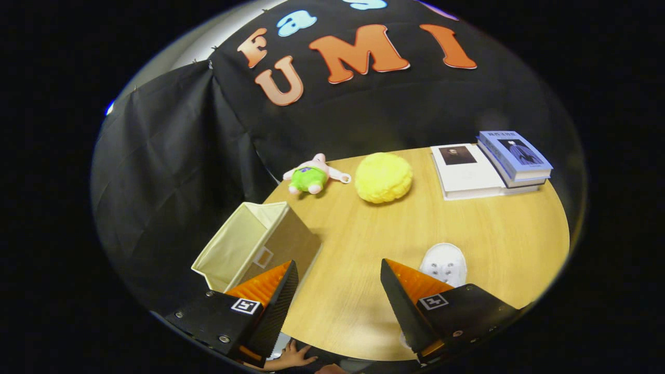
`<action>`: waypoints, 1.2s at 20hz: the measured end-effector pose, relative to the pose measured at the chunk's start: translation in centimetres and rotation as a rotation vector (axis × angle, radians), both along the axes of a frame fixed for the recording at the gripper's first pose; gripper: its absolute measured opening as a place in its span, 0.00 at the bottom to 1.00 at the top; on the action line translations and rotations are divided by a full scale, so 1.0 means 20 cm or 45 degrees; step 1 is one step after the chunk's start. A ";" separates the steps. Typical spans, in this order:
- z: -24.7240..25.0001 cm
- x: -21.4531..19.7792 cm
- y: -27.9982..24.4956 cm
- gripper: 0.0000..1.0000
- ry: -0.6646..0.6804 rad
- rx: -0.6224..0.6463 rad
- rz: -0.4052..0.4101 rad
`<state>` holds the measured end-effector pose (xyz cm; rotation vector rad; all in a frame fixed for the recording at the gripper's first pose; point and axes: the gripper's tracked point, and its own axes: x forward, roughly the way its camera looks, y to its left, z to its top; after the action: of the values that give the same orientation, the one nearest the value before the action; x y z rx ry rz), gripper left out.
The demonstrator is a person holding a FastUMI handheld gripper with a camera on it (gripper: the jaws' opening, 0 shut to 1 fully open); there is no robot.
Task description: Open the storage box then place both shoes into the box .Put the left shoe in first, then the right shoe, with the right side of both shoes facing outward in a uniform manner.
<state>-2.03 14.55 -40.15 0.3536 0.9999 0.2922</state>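
Shoe lies just right of open gripper fingers.

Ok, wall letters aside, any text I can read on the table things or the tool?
Blue book: title too small to read.
White book: nothing legible.
Box: label window, nothing legible.
Hand-held gripper: fingers apart, gripping nothing; square code tags, no words.

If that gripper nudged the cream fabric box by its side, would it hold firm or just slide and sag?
The box looks like thin cloth with nothing seen inside, so it is probably light and would slide on the smooth wooden table. Its walls seem soft and may buckle inward. The open gripper has one finger right beside it, touching nothing.
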 end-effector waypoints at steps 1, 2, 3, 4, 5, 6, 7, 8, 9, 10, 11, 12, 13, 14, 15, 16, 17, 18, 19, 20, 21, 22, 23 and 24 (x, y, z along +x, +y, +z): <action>-0.04 -0.02 -0.06 0.95 0.021 -0.025 -0.017; -0.08 -0.04 -0.12 0.95 0.038 -0.049 -0.030; -0.12 -0.06 -0.16 0.95 0.062 -0.074 -0.041; -0.17 -0.09 -0.21 0.95 0.088 -0.101 -0.051; -0.21 -0.12 -0.25 0.95 0.115 -0.127 -0.058; -0.26 -0.15 -0.29 0.95 0.142 -0.146 -0.065; -0.29 -0.18 -0.32 0.95 0.169 -0.158 -0.071; -0.33 -0.20 -0.36 0.95 0.191 -0.159 -0.086; -0.35 -0.22 -0.39 0.95 0.214 -0.154 -0.104; -0.37 -0.23 -0.41 0.95 0.229 -0.150 -0.123; -0.39 -0.25 -0.43 0.94 0.244 -0.152 -0.134; -0.42 -0.27 -0.45 0.93 0.260 -0.161 -0.135; -0.45 -0.30 -0.46 0.90 0.278 -0.170 -0.125; -0.47 -0.32 -0.46 0.89 0.293 -0.169 -0.117; -0.49 -0.34 -0.46 0.88 0.312 -0.167 -0.110; -0.52 -0.35 -0.47 0.86 0.327 -0.174 -0.110; -0.54 -0.35 -0.48 0.83 0.334 -0.184 -0.109; -0.55 -0.36 -0.50 0.81 0.340 -0.194 -0.112; -0.56 -0.36 -0.51 0.78 0.343 -0.196 -0.118; -0.58 -0.37 -0.52 0.76 0.350 -0.200 -0.122; -0.60 -0.37 -0.53 0.72 0.362 -0.210 -0.126; -0.63 -0.39 -0.54 0.70 0.377 -0.220 -0.128; -0.64 -0.41 -0.53 0.66 0.396 -0.209 -0.124; -0.65 -0.41 -0.50 0.63 0.413 -0.181 -0.130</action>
<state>-10.32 4.49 -53.12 0.3271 1.3087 0.0708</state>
